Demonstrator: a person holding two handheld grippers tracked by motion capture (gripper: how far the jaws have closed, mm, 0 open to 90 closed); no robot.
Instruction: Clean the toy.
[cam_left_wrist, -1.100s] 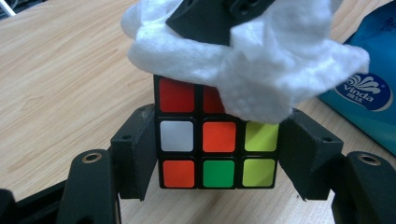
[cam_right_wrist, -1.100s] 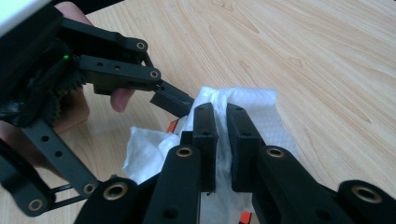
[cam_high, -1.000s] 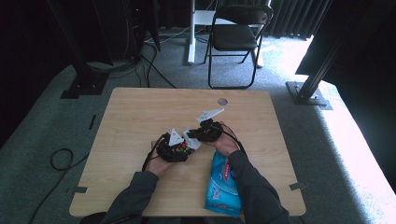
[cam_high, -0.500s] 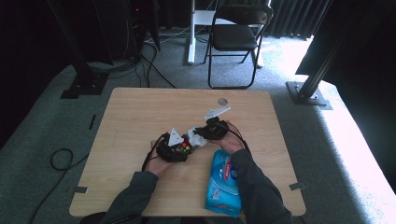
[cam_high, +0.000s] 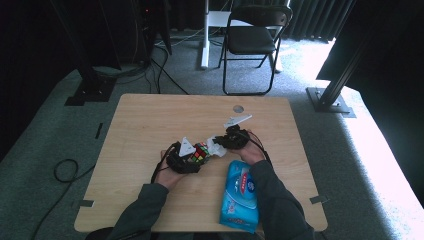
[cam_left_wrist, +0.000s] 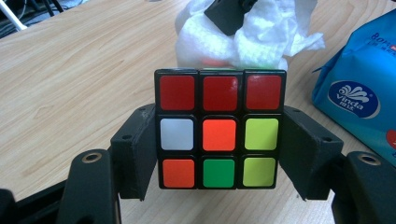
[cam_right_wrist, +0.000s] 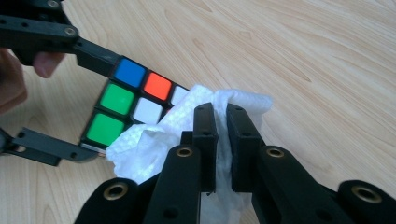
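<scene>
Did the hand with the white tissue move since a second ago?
Yes. The right gripper, shut on the crumpled white tissue, slid a little away from the small round hole in the wooden table, toward the blue wipes pack.

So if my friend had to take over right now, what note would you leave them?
Left gripper: shut on the puzzle cube, held just above the table.
Right gripper: shut on a crumpled white tissue, pressed against the cube's far side.
Blue tissue pack lies on the table by the right forearm.
Done: cube gripped, tissue out and on the cube.
Left: probably wipe the other faces, then set both down.
</scene>
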